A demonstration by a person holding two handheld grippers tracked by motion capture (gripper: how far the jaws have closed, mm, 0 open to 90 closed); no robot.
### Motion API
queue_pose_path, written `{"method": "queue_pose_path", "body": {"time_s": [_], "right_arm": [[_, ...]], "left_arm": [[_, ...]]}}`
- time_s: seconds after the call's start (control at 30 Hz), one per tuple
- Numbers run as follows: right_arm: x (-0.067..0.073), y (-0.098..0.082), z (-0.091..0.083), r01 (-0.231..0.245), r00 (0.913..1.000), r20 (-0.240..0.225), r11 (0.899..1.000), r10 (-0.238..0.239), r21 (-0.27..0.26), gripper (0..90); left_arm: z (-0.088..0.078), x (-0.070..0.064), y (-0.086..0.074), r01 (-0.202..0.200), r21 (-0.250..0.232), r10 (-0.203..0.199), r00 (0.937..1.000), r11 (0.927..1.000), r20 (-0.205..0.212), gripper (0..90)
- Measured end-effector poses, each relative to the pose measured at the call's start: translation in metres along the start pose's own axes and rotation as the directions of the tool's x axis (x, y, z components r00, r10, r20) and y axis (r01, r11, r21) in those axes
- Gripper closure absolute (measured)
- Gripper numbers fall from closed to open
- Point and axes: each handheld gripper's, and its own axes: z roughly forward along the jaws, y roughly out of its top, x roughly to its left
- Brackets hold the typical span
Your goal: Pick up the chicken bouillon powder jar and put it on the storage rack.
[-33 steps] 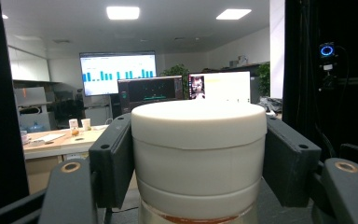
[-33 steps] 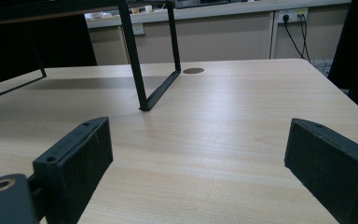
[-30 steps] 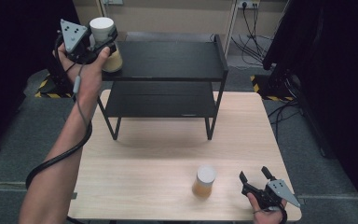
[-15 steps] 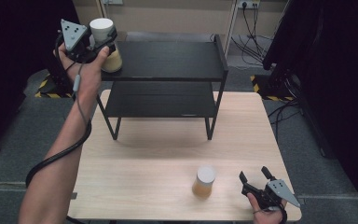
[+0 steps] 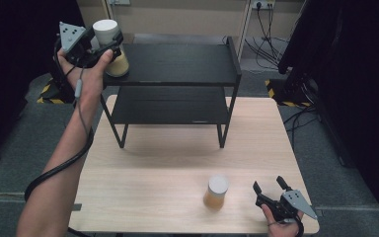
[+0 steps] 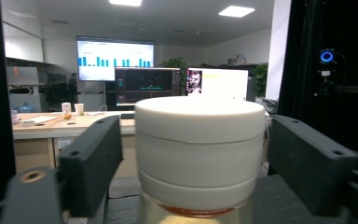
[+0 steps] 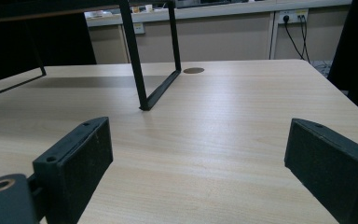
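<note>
Right gripper [image 5: 271,193] at lower right of the high view, jaws wide and empty, second jar [image 5: 217,191] just left, left gripper [image 5: 101,44] at upper left, jaws just opened around white-lidded jar [image 5: 109,47] on black shelf [image 5: 177,64], pads apart from it.

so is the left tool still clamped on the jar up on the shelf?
No, open: left tool jaws have just been opening, gaps beside the jar, upright on the shelf.

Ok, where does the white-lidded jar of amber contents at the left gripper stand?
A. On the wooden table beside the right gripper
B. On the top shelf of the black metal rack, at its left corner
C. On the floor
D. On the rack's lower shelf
B: the white-lidded jar stands on the black metal rack's top shelf at its left corner, between the left gripper's jaws, which have just been opening and stand clear of its lid.
</note>
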Motion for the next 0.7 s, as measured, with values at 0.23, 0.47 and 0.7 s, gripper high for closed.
{"method": "queue_pose_path", "body": {"time_s": [0.23, 0.47, 0.7], "right_arm": [[0.0, 0.0, 0.0, -0.004, 1.0, 0.001, 1.0, 0.004, 0.0, 7.8], [0.0, 0.0, 0.0, -0.005, 1.0, 0.004, 1.0, 0.005, -0.001, 7.8], [0.0, 0.0, 0.0, -0.005, 1.0, 0.004, 1.0, 0.005, 0.001, 7.8]], "left_arm": [[-0.011, -0.001, 0.0, -0.02, -0.025, 0.02, 0.9998, 0.9995, -0.006, 13.2], [-0.025, -0.001, 0.001, 0.001, -0.038, 0.0, 0.9999, 0.9993, 0.01, 13.0], [-0.04, -0.005, -0.001, -0.021, -0.06, 0.022, 0.9994, 0.998, 0.026, 13.0]]}}
